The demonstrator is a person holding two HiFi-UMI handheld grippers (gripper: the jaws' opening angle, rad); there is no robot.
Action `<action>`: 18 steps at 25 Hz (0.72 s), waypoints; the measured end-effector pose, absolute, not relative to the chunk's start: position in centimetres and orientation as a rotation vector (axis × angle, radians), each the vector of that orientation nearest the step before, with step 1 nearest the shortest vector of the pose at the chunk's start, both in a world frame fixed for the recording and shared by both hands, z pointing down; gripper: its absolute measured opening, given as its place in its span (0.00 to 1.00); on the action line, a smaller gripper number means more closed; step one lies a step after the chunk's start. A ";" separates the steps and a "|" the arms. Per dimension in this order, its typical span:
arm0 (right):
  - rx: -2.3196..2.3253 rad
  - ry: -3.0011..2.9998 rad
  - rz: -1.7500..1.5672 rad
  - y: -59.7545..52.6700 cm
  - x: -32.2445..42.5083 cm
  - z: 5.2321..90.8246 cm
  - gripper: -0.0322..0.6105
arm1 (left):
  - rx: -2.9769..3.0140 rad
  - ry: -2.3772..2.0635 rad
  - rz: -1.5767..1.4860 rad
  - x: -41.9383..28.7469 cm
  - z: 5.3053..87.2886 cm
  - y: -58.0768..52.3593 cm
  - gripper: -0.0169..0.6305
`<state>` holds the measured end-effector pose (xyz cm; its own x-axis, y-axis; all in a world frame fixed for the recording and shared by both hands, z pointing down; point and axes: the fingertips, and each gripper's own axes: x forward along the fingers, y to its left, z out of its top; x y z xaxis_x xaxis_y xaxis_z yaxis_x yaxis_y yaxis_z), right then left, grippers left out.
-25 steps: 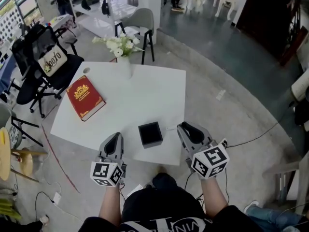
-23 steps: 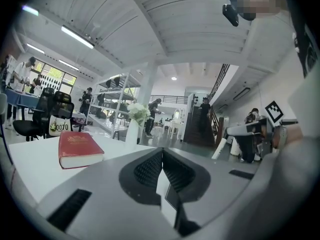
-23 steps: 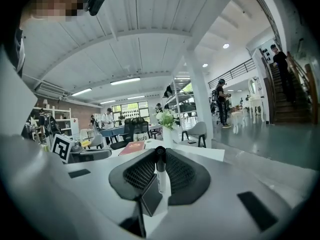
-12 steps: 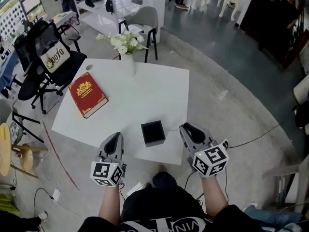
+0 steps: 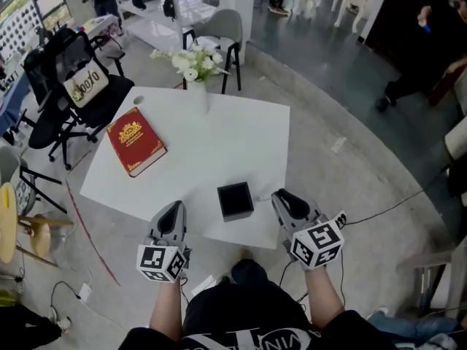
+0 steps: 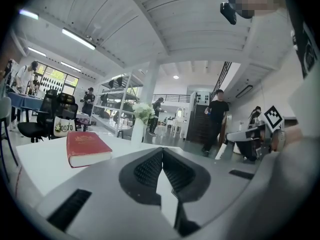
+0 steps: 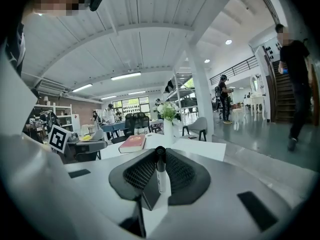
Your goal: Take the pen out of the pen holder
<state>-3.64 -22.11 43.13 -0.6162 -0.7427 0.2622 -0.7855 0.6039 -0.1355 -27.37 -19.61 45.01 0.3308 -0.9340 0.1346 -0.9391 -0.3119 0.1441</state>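
**A:** Whereabouts of the pen (image 7: 159,176)?

**B:** Pinched in the right gripper (image 5: 290,200). Plain in the middle of the right gripper view: upright between the two ribbed pads, black cap on top, white barrel below. Too small to pick out in the head view.

**A:** Out of the pen holder (image 5: 236,200), then?

**B:** Judging so. Looks lifted clear rather than resting inside. Small, black, square, open on top, near the lower edge of the white table (image 5: 219,141). Just left of the right gripper in the head view, with a strip of bare table between.

**A:** And the left gripper (image 5: 174,214)?

**B:** Pressed together at the tips, with nothing between. Sits at the lower left of the head view by the table's near edge, apart from the holder and doing no work.

**A:** Feel of the pen?

**B:** Probably light, stiff, smooth plastic. Likely to swivel or slide under a loose pinch, yet unlikely to bend or crack under a firm one.

**A:** Best place to take hold?

**B:** On the barrel, squarely across the pads, and kept upright. Better not on the cap alone, since a cap may pull off. Present grip seems to fall on the upper barrel, just under the cap.

**A:** Anything else nearby?

**B:** Red book (image 5: 136,141) at the left of the table and a vase of white flowers (image 5: 191,63) at the far edge. Both well apart from the holder.
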 end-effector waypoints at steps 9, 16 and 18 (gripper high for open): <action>1.272 -2.645 0.351 -22.1 -3.9 43.4 0.17 | 2.394 -1.706 0.027 -27.5 45.1 -19.8 0.03; 1.263 -2.642 0.350 -22.1 -4.3 43.7 0.17 | 2.396 -1.700 0.021 -27.6 45.2 -20.1 0.03; 1.264 -2.641 0.352 -22.1 -4.3 43.7 0.17 | 2.397 -1.699 0.021 -27.6 45.1 -20.1 0.03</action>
